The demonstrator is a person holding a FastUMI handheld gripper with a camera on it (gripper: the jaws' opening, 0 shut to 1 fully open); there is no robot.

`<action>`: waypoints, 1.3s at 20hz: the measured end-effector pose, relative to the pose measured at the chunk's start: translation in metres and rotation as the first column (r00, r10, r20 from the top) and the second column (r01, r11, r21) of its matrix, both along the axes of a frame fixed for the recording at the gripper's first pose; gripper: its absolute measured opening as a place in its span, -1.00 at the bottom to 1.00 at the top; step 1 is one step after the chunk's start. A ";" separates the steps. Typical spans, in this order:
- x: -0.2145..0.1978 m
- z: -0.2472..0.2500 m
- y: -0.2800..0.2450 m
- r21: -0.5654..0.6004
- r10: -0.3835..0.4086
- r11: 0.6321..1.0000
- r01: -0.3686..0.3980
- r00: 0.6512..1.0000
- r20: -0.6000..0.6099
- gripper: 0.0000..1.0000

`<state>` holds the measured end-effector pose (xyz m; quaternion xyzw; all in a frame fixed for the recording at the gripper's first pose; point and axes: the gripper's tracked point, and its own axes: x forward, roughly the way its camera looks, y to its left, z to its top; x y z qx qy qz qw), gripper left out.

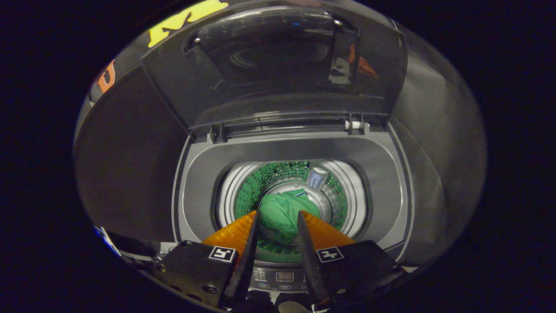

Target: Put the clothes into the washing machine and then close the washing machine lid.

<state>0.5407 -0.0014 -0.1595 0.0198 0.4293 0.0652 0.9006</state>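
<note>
The green garment (282, 215) you are after lies bunched at the bottom of the drum (343, 198), resting on the grey hub there, and from your gripper view it sits between and just beyond the fingertips. Your gripper (278, 217) hangs over the washing machine (391, 174) opening with its fingers spread apart, pinching nothing; whether the tips touch the cloth you cannot tell. Around the drum runs the grey top rim, the control panel (284, 277) lies just under the fingers, and the lid (278, 65) stands raised at the far side.
</note>
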 end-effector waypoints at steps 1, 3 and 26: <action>0.000 0.005 -0.002 -0.022 0.014 1.000 -0.013 1.000 0.028 0.08; -0.001 0.020 -0.002 -0.066 0.041 0.997 -0.035 0.995 0.086 0.09; 0.068 0.240 -0.003 -0.025 -0.009 0.999 0.026 0.857 0.515 0.09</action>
